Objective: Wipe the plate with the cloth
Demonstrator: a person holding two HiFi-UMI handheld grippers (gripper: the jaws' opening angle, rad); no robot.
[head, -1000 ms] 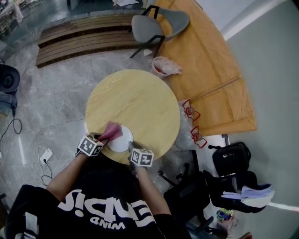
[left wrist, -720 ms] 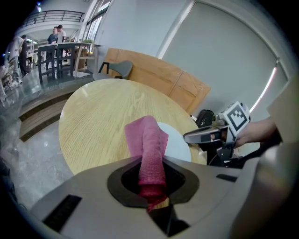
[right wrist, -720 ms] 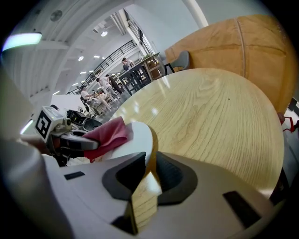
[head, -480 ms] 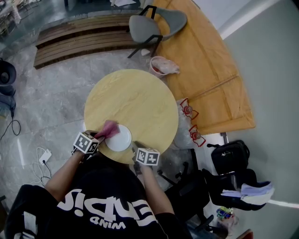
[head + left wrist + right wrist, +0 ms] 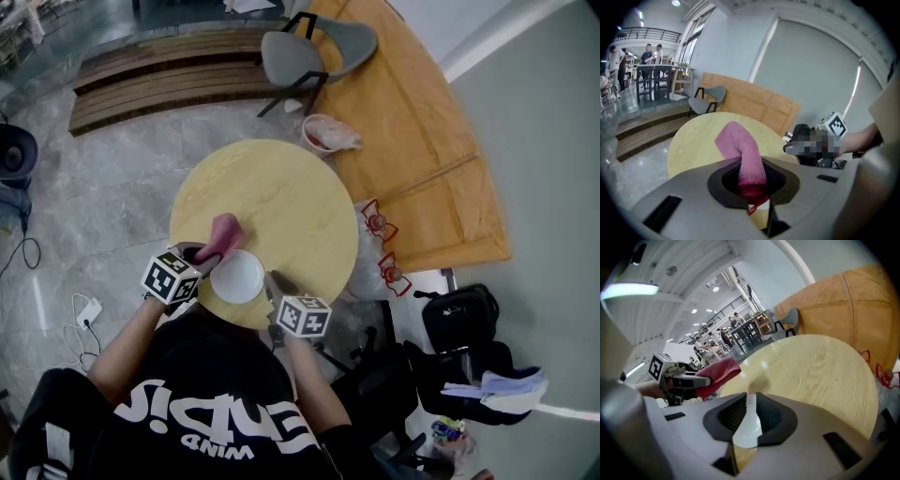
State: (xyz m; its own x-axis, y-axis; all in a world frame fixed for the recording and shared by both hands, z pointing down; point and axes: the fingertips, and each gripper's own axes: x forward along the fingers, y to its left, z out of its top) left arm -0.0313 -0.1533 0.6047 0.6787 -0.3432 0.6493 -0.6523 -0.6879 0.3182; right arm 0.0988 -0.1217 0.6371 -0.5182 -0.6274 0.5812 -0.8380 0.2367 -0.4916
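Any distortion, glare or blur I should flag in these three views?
Head view: evenly lit and sharp. Left gripper view: strong fisheye, dark corners, a mosaic patch right of the cloth. Right gripper view: fisheye too, small glare spots on the table.

A round wooden table [image 5: 272,197] stands near a grey chair [image 5: 319,42] and a black bag [image 5: 459,319].

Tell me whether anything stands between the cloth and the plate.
Nothing visible does. The left gripper holds the pink cloth right beside the white plate's far-left rim, with only bare table there. The right gripper grips the plate's near-right rim, on the side opposite the cloth.
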